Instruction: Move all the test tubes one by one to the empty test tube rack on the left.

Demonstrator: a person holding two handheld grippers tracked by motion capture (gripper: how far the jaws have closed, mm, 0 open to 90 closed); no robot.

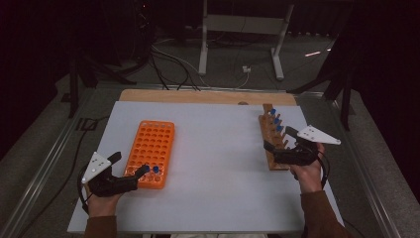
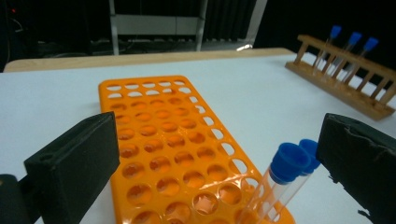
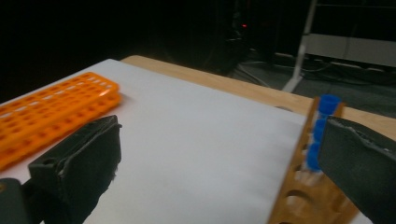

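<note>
Tubes with blue caps are being moved from the wooden rack [image 1: 273, 141] to the orange rack [image 1: 150, 151]. Two tubes [image 2: 285, 179] stand in holes at the near right corner of the orange rack, leaning a little; three more tubes [image 2: 351, 46] stand in the wooden rack at the right side of the tabletop [image 1: 218, 163].

The step in hand looks like the release after a placing. The left gripper [image 1: 131, 167] sits at the near corner of the orange rack with its jaws spread as wide as they go; in the left gripper view the two placed tubes rise just inside the right jaw, and no pad presses on them. It holds nothing.

The right gripper [image 1: 279, 140] is at the wooden rack, jaws wide apart and empty, the capped tubes close by its right jaw.

Next, I judge, the right gripper must centre on one tube, close gently below the cap and lift straight up, while the left backs off without knocking the placed tubes.
</note>
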